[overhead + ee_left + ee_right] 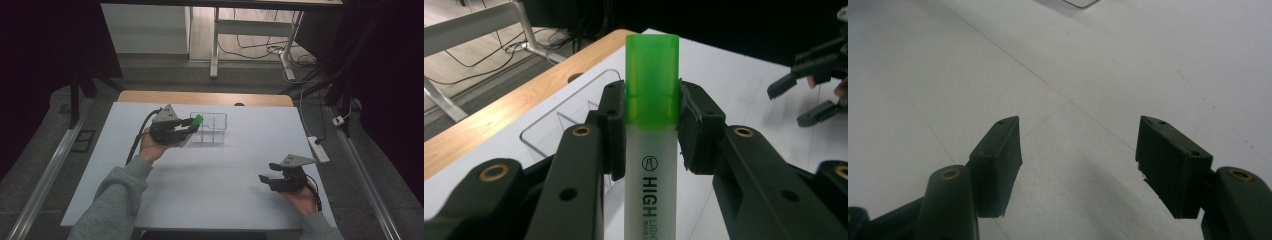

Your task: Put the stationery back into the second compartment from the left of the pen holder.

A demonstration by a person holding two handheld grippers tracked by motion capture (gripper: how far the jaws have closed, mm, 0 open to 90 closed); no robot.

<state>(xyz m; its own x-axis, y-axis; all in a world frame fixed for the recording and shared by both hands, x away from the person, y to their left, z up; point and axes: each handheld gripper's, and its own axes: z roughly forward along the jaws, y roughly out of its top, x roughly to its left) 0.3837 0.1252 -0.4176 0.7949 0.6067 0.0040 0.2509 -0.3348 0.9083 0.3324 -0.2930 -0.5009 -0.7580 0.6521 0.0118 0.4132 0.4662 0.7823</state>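
Note:
A highlighter [651, 130] with a green cap and a white barrel is clamped between the jaws of my left gripper [651, 122], cap pointing away from the hand. From the high view the left gripper [192, 125] holds the highlighter's green cap [198, 120] just over the left edge of a clear divided organiser tray [210, 129]. My right gripper [267, 177] rests low at the table's right front, jaws open with nothing between them; its pads [998, 155] frame bare white table.
The white table top [210, 175] ends at a wooden strip [205, 98] at the back. Beyond it stand a desk frame and loose cables on the floor. A power strip [318, 148] lies off the table's right edge.

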